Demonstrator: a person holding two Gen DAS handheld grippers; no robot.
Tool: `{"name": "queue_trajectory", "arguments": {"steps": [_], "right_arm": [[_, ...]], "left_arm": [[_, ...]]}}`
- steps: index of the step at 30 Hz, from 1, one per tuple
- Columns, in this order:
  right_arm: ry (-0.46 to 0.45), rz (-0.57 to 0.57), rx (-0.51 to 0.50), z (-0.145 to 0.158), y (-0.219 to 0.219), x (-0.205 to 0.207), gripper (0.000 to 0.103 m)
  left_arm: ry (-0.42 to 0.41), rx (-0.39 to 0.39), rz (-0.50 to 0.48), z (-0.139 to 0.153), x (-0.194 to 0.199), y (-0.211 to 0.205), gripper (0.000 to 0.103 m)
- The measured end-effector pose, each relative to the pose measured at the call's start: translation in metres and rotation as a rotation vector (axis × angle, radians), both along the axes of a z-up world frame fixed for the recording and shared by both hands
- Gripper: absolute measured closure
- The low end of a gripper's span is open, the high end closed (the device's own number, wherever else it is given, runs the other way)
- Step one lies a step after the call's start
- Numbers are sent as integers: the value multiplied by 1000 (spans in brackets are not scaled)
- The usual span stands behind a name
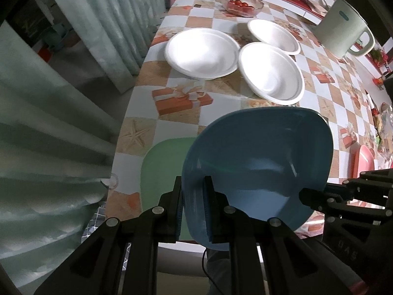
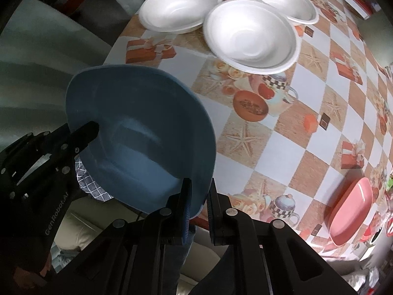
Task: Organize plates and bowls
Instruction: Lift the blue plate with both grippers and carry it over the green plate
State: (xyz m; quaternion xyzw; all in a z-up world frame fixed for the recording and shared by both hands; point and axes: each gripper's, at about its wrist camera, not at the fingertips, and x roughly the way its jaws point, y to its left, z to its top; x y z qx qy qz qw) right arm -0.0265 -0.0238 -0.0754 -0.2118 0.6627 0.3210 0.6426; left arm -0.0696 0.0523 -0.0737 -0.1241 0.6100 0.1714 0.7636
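Note:
A blue square plate point(image 1: 258, 162) hangs over the table's near edge, held by both grippers. My left gripper point(image 1: 192, 206) is shut on its left rim, and my right gripper point(image 2: 199, 204) is shut on its right rim point(image 2: 196, 191). In the left wrist view the right gripper point(image 1: 312, 196) comes in from the right. The blue plate point(image 2: 140, 132) fills the left of the right wrist view. Under it on the table lies a green plate point(image 1: 162, 172), partly hidden. Three white foam bowls point(image 1: 201, 51) point(image 1: 270, 71) point(image 1: 272, 34) sit further back. A pink plate point(image 2: 351, 209) lies at the right.
The table wears a checkered patterned cloth point(image 2: 282, 147). A glass bowl of cherry tomatoes point(image 1: 240, 3) and a pale green kettle point(image 1: 343, 29) stand at the far end. Curtains point(image 1: 49, 123) hang left of the table. A person's checked clothing point(image 2: 91, 184) shows below the plate.

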Motion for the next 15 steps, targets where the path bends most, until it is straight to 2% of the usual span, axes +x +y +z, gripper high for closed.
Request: {"name": "queue_trajectory", "arguments": {"steps": [15], "right_arm": [[51,63,-13,-17,30,-16,89]], "left_arm": [[53,0,79,-14,-20,27,86]]}}
